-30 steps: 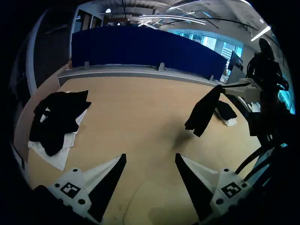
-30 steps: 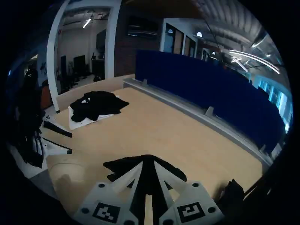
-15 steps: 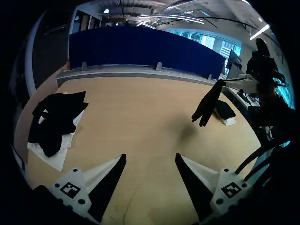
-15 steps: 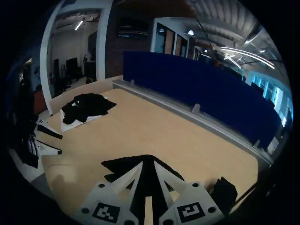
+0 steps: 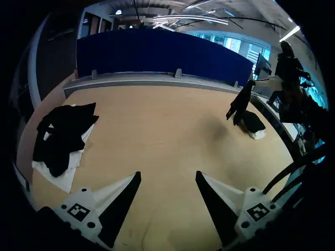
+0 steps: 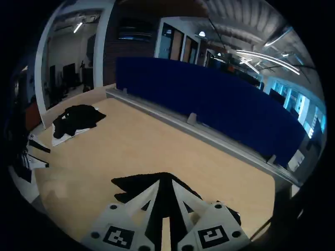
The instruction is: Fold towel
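Observation:
My right gripper (image 6: 166, 184) is shut on a black towel (image 6: 136, 187), which bunches around its fingertips. In the left gripper view that towel (image 5: 240, 103) hangs limp from the right gripper (image 5: 251, 82), just above a folded dark-and-white stack (image 5: 252, 123) near the table's right edge. My left gripper (image 5: 167, 178) stands open low over the near part of the wooden table (image 5: 159, 125), with nothing between its fingers. A loose pile of black and white towels (image 5: 63, 136) lies at the left; it also lies far left in the right gripper view (image 6: 77, 118).
A blue partition (image 5: 163, 52) on a grey rail runs along the table's far edge. A person in dark clothes (image 5: 295, 92) stands at the right, with dark cables (image 5: 293, 175) by the near right corner. Bare wood spans the table's middle.
The right gripper has carried the hanging black towel away to the right, from over the table's middle to just above the folded stack. The left gripper has stayed put and open.

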`<action>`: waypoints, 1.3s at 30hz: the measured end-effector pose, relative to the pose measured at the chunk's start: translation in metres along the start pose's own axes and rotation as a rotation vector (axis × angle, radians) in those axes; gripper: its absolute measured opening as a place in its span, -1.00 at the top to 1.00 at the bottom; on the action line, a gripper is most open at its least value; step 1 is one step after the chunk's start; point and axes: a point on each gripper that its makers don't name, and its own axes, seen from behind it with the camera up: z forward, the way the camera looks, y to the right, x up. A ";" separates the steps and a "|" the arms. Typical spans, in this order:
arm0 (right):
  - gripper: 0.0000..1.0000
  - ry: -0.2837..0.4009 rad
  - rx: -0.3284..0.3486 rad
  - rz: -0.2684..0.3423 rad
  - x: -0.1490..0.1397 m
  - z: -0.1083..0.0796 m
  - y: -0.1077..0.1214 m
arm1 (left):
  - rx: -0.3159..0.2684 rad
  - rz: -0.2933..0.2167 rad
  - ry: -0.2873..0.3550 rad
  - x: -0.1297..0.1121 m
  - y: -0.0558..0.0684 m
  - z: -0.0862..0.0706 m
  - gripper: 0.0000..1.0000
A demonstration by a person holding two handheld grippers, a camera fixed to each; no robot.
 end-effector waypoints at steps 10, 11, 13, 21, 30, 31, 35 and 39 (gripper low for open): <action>0.88 -0.015 -0.060 -0.004 0.009 0.009 0.077 | 0.013 -0.003 -0.010 0.002 0.003 0.006 -0.94; 0.88 -0.018 -0.066 -0.006 0.009 0.010 0.085 | 0.014 -0.003 -0.011 0.002 0.004 0.007 -0.94; 0.88 -0.025 -0.079 -0.009 0.009 0.012 0.100 | 0.015 -0.005 -0.015 0.002 0.005 0.007 -0.94; 0.88 -0.038 -0.126 0.025 0.008 0.019 0.150 | 0.023 -0.003 -0.027 0.001 0.010 0.010 -0.94; 0.88 -0.050 -0.146 0.048 0.002 0.025 0.173 | 0.028 0.004 -0.030 0.004 0.014 0.011 -0.94; 0.88 -0.052 -0.146 0.048 0.001 0.026 0.174 | 0.029 0.005 -0.031 0.004 0.015 0.011 -0.94; 0.88 -0.058 -0.146 0.051 -0.002 0.025 0.176 | 0.029 0.009 -0.034 0.004 0.016 0.011 -0.94; 0.88 -0.060 -0.145 0.057 -0.007 0.017 0.175 | 0.025 0.009 -0.037 0.003 0.018 0.011 -0.94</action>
